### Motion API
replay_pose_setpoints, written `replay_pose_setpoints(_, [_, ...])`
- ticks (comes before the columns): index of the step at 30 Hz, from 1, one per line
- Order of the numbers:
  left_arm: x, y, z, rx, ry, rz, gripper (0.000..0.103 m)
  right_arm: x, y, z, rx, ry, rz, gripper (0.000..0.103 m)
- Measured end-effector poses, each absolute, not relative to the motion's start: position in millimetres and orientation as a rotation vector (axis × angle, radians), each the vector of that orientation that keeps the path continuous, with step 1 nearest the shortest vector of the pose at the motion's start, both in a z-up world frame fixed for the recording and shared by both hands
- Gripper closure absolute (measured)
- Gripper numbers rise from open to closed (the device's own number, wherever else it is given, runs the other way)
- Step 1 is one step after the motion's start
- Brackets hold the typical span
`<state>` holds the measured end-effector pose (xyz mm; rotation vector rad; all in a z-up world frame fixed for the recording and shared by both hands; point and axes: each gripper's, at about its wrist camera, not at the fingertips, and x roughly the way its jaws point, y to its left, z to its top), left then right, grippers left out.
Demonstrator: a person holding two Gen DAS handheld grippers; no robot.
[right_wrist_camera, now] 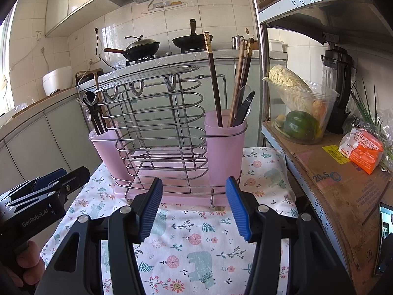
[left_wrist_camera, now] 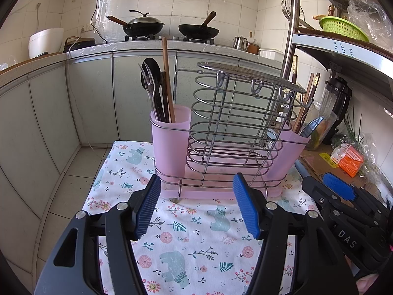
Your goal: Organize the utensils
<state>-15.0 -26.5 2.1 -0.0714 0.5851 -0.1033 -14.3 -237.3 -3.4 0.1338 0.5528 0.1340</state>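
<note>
A wire rack (left_wrist_camera: 235, 123) with a pink tray stands on a floral cloth (left_wrist_camera: 186, 245). Its left pink cup (left_wrist_camera: 169, 132) holds a black spoon, a clear fork and brown chopsticks (left_wrist_camera: 167, 78). Its right pink cup (right_wrist_camera: 224, 142) holds chopsticks (right_wrist_camera: 213, 78), a spoon and a dark knife (right_wrist_camera: 244, 108). My left gripper (left_wrist_camera: 196, 206) is open and empty, just in front of the rack. My right gripper (right_wrist_camera: 194, 206) is open and empty, in front of the right cup. Each gripper also shows at the edge of the other's view: the right (left_wrist_camera: 339, 196), the left (right_wrist_camera: 46, 184).
A metal shelf (right_wrist_camera: 331, 172) on the right carries a bowl of vegetables (right_wrist_camera: 302, 113), a blender (right_wrist_camera: 339, 86) and an orange packet (right_wrist_camera: 363, 150). Behind the rack, a counter holds two woks (left_wrist_camera: 169, 25) and a rice cooker (left_wrist_camera: 45, 41). The tiled floor lies to the left.
</note>
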Motion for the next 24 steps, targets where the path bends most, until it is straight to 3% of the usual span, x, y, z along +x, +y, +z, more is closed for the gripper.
replay_pose_setpoints(24, [-11.4,-24.0,0.2,-0.080,0.595,-0.080,0.041,-11.8,-244.3,-7.4,0.135,0.561,0.126,0.050])
